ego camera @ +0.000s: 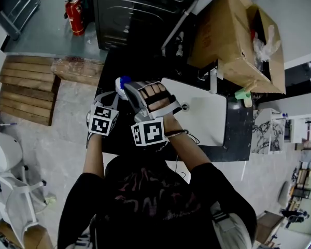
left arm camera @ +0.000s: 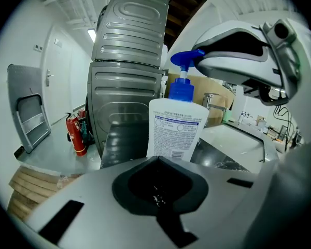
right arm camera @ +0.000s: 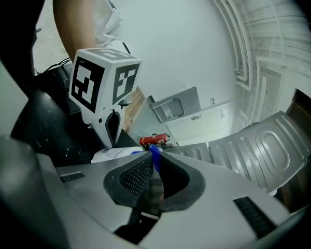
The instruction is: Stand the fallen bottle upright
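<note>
A white bottle [left arm camera: 175, 131] with a blue pump top [left arm camera: 182, 74] stands upright on the dark counter [left arm camera: 119, 144], just beyond my left gripper [left arm camera: 156, 158]. The left gripper's jaws are shut, with nothing between them. My right gripper [right arm camera: 153, 158] reaches the bottle's top from the right, and the blue pump [right arm camera: 155, 157] sits in the narrow gap between its pads. In the head view the bottle [ego camera: 121, 85] is at the counter's left end, ahead of both marker cubes, with the right gripper [ego camera: 130, 88] at its top.
A grey stacked appliance [left arm camera: 127, 61] rises behind the bottle. A red fire extinguisher [ego camera: 75, 15] stands on the floor at far left, near a wooden pallet [ego camera: 28, 90]. A white sink [ego camera: 197, 113] and a cardboard box [ego camera: 238, 30] lie to the right.
</note>
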Motion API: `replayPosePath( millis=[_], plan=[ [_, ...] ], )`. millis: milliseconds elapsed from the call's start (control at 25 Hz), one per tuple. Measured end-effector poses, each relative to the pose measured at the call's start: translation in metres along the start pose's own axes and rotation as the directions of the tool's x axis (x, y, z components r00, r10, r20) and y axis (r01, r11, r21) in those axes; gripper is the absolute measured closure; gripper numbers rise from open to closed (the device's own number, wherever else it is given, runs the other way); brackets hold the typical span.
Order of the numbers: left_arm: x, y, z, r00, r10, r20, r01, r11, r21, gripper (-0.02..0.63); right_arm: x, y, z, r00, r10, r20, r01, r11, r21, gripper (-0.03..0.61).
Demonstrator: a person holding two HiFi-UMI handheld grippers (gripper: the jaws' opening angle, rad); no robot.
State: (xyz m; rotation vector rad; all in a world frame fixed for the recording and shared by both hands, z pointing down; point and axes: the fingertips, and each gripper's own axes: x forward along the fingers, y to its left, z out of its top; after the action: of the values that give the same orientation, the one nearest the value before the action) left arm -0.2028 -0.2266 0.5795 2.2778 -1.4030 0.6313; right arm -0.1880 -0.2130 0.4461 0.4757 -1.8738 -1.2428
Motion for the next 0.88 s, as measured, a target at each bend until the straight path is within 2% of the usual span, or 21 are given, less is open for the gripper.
replayPosePath(
  millis=[480,680,880],
  plan=[
    [-0.005,0.000,0.012,0.999,-0.017,0.044,0.018,1.000,-0.018,0.597,0.000,0.000,0.000,1.000,-0.006,-0.012,0.006,1.000,0.012,0.526],
    [-0.009,0.003,0.013,0.999,-0.011,0.034,0.012,1.000,-0.002,0.597,0.000,0.003,0.001,1.000,0.001,0.005,-0.002,0.999,0.038,0.519],
    [-0.012,0.006,0.011,0.999,-0.015,0.036,0.016,0.999,-0.045,0.597,0.000,0.008,0.003,1.000,0.008,0.023,-0.009,0.998,0.068,0.443]
  ],
)
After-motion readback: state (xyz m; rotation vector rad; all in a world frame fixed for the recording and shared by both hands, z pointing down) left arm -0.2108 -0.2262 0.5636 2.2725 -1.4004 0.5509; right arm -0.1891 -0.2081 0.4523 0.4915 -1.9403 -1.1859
